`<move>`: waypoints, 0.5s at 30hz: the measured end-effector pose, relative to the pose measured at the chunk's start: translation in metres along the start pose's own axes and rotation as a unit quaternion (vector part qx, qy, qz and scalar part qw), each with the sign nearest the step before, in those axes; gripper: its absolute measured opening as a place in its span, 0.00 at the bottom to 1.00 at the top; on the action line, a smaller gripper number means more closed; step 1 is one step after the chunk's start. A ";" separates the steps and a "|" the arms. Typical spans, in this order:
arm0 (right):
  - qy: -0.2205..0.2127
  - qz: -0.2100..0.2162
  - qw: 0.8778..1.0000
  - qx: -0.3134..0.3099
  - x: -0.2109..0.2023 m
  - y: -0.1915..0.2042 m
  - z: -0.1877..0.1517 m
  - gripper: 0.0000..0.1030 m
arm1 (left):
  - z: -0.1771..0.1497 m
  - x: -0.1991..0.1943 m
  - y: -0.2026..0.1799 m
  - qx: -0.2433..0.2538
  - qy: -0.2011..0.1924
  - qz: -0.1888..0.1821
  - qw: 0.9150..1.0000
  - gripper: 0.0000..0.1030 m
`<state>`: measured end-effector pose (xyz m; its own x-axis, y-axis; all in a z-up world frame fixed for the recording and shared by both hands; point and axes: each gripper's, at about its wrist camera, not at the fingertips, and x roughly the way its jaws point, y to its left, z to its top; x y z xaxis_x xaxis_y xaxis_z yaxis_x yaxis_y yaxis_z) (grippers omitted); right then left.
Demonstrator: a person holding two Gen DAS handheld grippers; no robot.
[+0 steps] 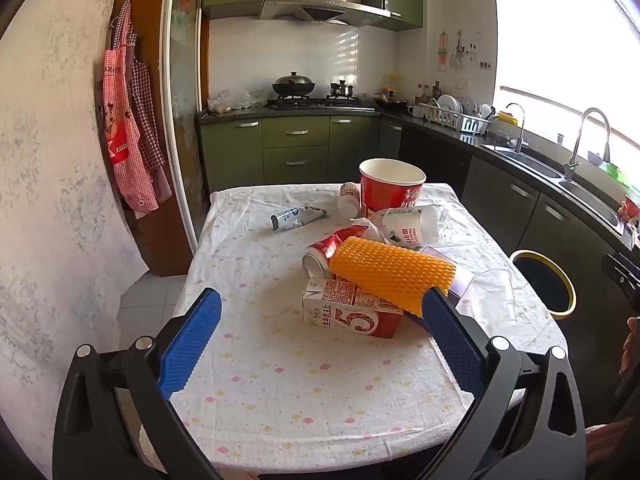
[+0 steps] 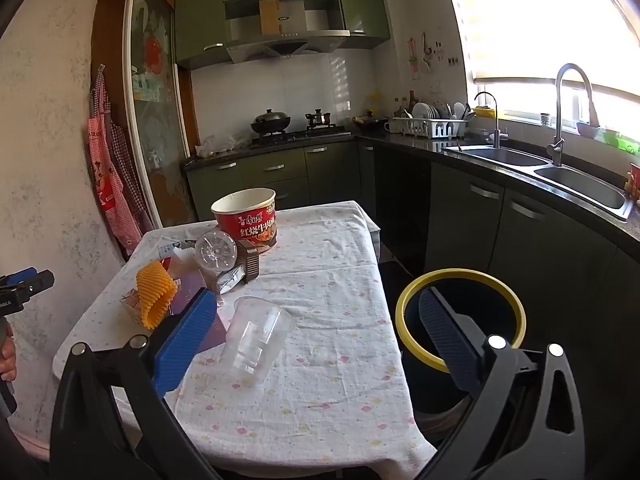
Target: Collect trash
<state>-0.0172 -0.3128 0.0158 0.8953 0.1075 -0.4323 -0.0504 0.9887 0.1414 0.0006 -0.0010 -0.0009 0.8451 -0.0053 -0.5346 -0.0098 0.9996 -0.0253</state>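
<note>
Left claw (image 1: 322, 312) wide open, nothing in it, hovering over the near edge of the worktop (image 1: 280, 392). Right claw (image 2: 316, 320) also spread wide and empty, left finger over the worktop, right finger over the bin (image 2: 460, 280).

Trash sits mid-worktop, all in one loose pile. Nearest the left claw: carton (image 1: 352, 312) lying on its side, with orange mesh (image 1: 394, 276) draped across its top. A purple box (image 1: 460, 286) pokes out under the mesh on the right. Just behind, a crushed can (image 1: 324, 254) on its side, touching the mesh.

Clear cup (image 2: 256, 340) lies tipped over, apart from the pile, right in front of the right claw (barely visible in the left view).

Further back: a plastic bottle (image 1: 416, 226) on its side, then the red noodle tub (image 1: 390, 192) upright, with a small white bottle (image 1: 348, 200) lying against its left side. Crumpled wrapper (image 1: 298, 216) lies alone, left of the tub.

Bin stands on the floor just off the worktop's right edge, yellow rim, dark inside.
</note>
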 end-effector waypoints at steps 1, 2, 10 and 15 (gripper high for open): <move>0.000 0.000 1.000 0.000 0.000 0.000 0.000 0.94 | 0.000 0.000 0.000 0.000 0.000 0.000 1.000 0.96; 0.000 0.000 1.000 0.000 0.000 0.000 0.000 0.94 | 0.000 0.000 0.000 0.000 0.001 -0.001 1.000 0.96; 0.000 0.000 1.000 0.001 0.002 -0.001 -0.001 0.94 | 0.000 0.001 -0.002 0.001 0.005 -0.003 1.000 0.96; 0.001 0.000 1.000 0.001 0.005 -0.002 -0.002 0.94 | 0.000 0.003 0.000 0.001 0.006 -0.004 1.000 0.96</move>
<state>-0.0138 -0.3137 0.0115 0.8948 0.1072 -0.4335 -0.0493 0.9885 0.1427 0.0036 -0.0011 -0.0024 0.8387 -0.0134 -0.5444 -0.0026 0.9996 -0.0285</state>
